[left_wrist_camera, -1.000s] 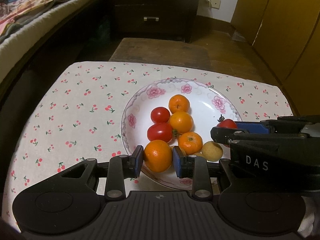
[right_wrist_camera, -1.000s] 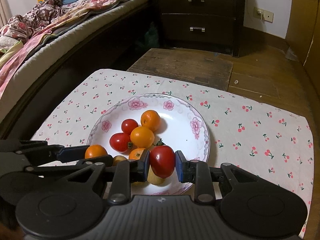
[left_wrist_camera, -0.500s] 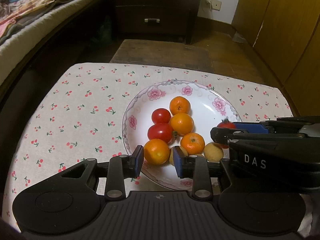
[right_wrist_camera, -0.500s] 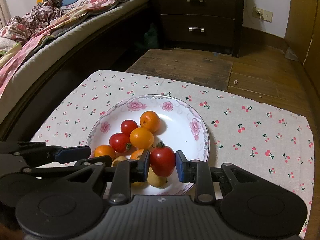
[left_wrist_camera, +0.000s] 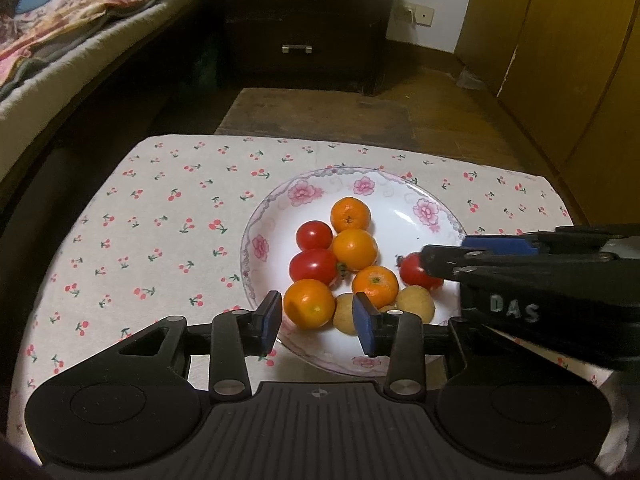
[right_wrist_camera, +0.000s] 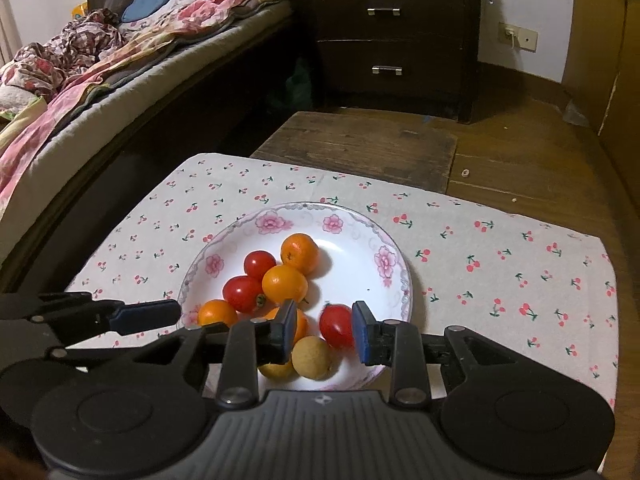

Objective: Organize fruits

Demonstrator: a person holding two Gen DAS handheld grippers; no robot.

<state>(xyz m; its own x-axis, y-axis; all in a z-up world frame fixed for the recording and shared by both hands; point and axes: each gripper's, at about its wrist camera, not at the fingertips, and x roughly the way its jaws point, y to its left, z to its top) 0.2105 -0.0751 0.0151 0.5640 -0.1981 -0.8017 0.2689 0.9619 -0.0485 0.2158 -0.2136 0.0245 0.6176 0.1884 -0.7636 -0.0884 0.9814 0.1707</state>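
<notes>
A: Where does the fruit sit?

B: All of it lies in the flowered plate (left_wrist_camera: 256, 236), at the middle of both views. Three oranges run in a line from upper centre down: one (left_wrist_camera: 350, 214) at the far end, one (left_wrist_camera: 354, 249) under it, one (left_wrist_camera: 375, 281) nearer. Two tomatoes (left_wrist_camera: 314, 235) lie just left of them, and two pale yellow fruits (right_wrist_camera: 312, 357) sit at the near rim.

A: And the left tongs (left_wrist_camera: 316, 322)?

B: Spread. Their jaws have just been opening; the nearest orange (left_wrist_camera: 309, 303) rests in the plate between the blue pads, clear of the right-hand pad and very close to the left-hand one.

A: The right tongs (right_wrist_camera: 325, 332)?

B: Also apart. A tomato (right_wrist_camera: 335, 325) lies in the plate between them, close against the right-hand pad (right_wrist_camera: 362, 332) and well off the left-hand one. Whether that pad touches it cannot be told. In the left wrist view these tongs reach in from the right edge.

A: What is around the plate?

B: A cherry-print cloth (left_wrist_camera: 160, 232) covers the surface. Beyond it, in the upper part of the frame, are a wooden floor (right_wrist_camera: 520, 160), a dark dresser (right_wrist_camera: 392, 36) and, at upper left, a bed (right_wrist_camera: 100, 80) with rumpled bedding
</notes>
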